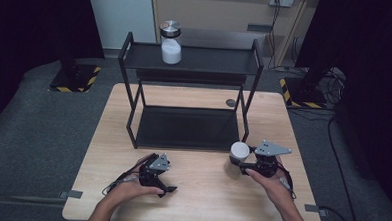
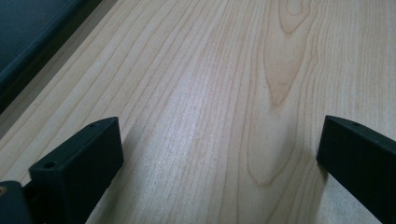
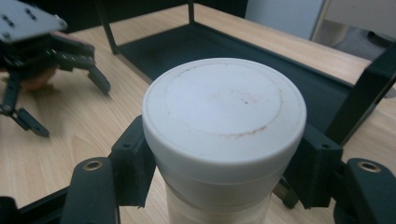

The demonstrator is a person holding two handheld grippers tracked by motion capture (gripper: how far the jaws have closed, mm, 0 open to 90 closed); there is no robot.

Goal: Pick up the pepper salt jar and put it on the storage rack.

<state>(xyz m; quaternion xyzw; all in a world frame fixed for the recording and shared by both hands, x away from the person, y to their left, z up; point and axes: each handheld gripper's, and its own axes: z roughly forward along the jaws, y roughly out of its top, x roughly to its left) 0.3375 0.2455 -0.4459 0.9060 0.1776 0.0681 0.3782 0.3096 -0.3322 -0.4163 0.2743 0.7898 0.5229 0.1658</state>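
the right gripper (image 3: 219, 186) is pinching the white-lidded jar (image 3: 224, 126), which stands on the table just in front of the black shelf rack (image 1: 191, 60), so the grasp looks made and the carrying is left. the left gripper (image 1: 157, 175), jaws spread, rests idle near the rack's front. a pale wooden table (image 1: 200, 191) on grey carpet, a second, metal-lidded jar (image 1: 171, 42) on the rack's top shelf.

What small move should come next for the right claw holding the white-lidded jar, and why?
Probably a short straight lift. The right claw is shut on the white-lidded jar just under its lid, and the jar stands on the table in front of the black shelf rack. Raising it first should clear the rack's lower tray. The left claw is open and idle.
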